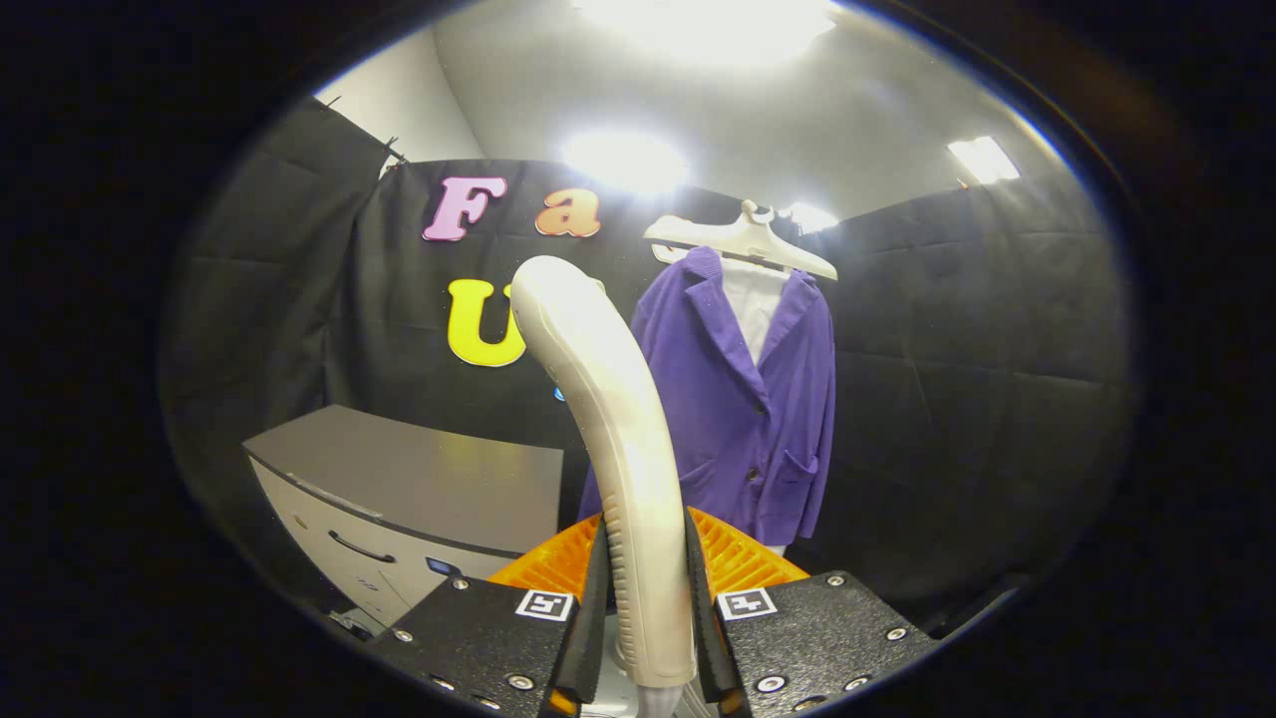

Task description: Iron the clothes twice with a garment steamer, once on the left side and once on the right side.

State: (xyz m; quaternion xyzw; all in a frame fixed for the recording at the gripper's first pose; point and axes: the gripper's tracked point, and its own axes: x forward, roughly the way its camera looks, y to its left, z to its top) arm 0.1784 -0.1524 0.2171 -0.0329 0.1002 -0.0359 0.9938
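Gripper (648, 608): clamped on the garment steamer (608, 419) handle, both fingers pressing.
Purple jacket (753, 399): on a white hanger (743, 239), beyond the steamer.

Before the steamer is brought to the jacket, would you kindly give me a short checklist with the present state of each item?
1. Grip on the steamer handle: ok, it stands between the fingers of the gripper, both pressing on it.
2. Purple jacket on its hanger: ok, hanging beyond the steamer.
3. Steamer head touching the cloth: not ok, it looks short of the jacket.
4. Path to the jacket: ok, the grey cabinet stands off to one side.
5. Steam on: cannot tell.
6. Which side has been ironed: cannot tell.
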